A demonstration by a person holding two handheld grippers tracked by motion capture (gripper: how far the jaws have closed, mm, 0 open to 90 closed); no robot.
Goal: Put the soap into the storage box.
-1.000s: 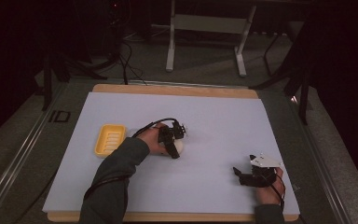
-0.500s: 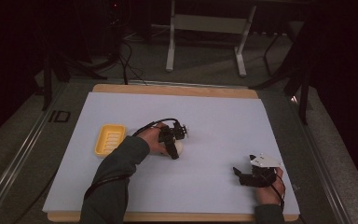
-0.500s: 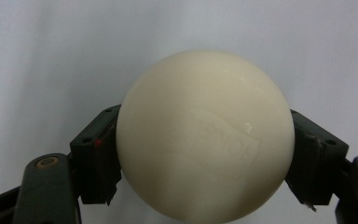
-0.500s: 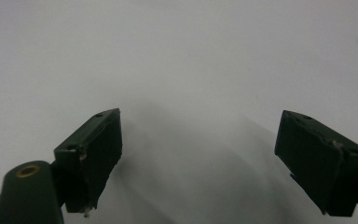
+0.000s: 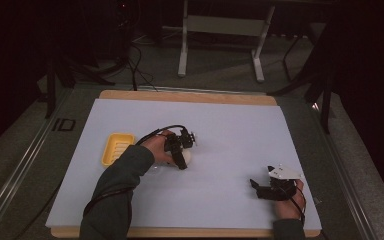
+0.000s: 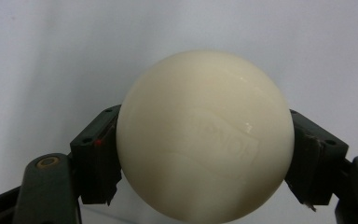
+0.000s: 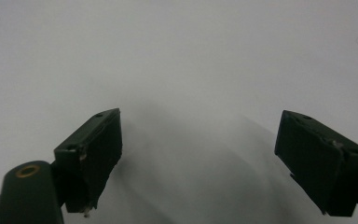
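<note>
At the left of the high view, one yellow tray (image 5: 118, 148) lies flat on the pale sheet (image 5: 230, 125) that covers the table, shallow side up, so it is ready to receive something; nothing is visible in it.

Just right of the tray, near the middle of the frame, the person's left hand brings the left gripper (image 5: 182, 159) down over one cream ball (image 5: 184, 158). In the left gripper view the ball (image 6: 205, 140) sits squarely between the two black jaws, which meet its sides about halfway down (faint raised lettering shows on its face). The jaws stand roughly half open and appear to press on the ball from both sides; they have just been closing a little onto it. A grip across the widest part makes sense, since a smooth round thing would slip out of a hold nearer its top or bottom. Whether the ball has left the sheet cannot be told.

At the lower right of the high view the right gripper (image 5: 260, 186) rests low over the sheet in the person's right hand, well apart from the ball, probably parked so as not to crowd the left. In the right gripper view its jaws gape wide, with bare sheet (image 7: 191, 60) between them.

Count: one tray, one ball, two grippers.
</note>
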